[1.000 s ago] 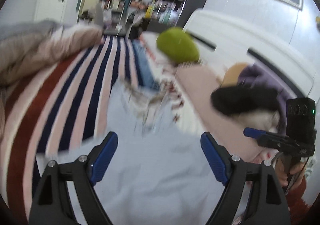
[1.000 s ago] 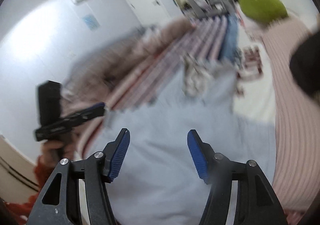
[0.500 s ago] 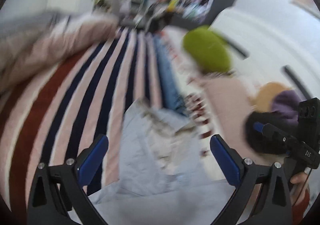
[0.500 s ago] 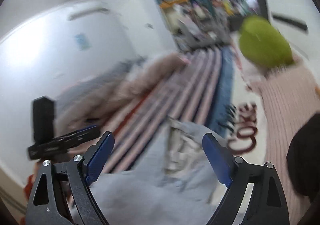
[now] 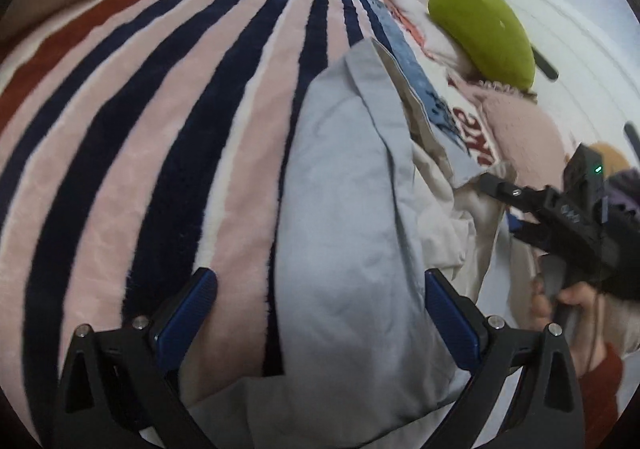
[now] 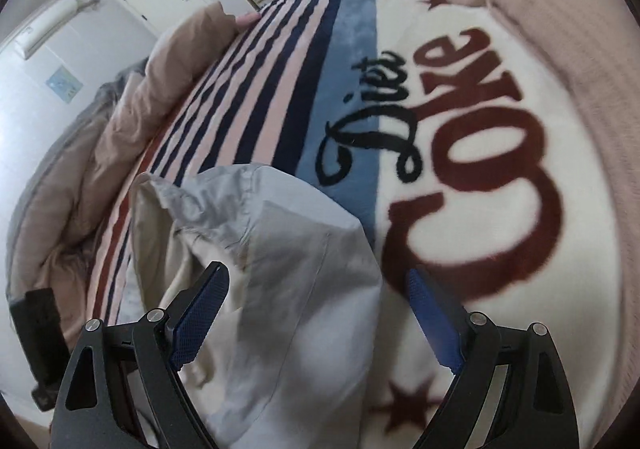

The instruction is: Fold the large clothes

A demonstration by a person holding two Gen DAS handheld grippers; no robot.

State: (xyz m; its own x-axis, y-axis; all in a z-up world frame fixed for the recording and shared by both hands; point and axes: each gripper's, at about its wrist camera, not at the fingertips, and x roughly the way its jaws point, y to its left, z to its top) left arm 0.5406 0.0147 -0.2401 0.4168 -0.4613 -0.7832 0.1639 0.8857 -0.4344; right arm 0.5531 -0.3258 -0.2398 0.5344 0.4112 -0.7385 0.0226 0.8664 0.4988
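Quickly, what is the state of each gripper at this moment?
Left gripper: open, jaws just opened wider, holding nothing, over the light blue garment.
Right gripper: open, jaws just opened wider, holding nothing, over the same garment.

Both grippers have dropped closer to the bed: the pale blue garment (image 5: 340, 209) that lay spread wide under them a second ago now lies bunched into a narrow heap. The left gripper (image 5: 320, 313) has its jaws wider than before, the garment's edge below and between the fingers, untouched. The right gripper (image 6: 320, 313) also opened further, with the cloth's crumpled end under its left finger (image 6: 200, 309)
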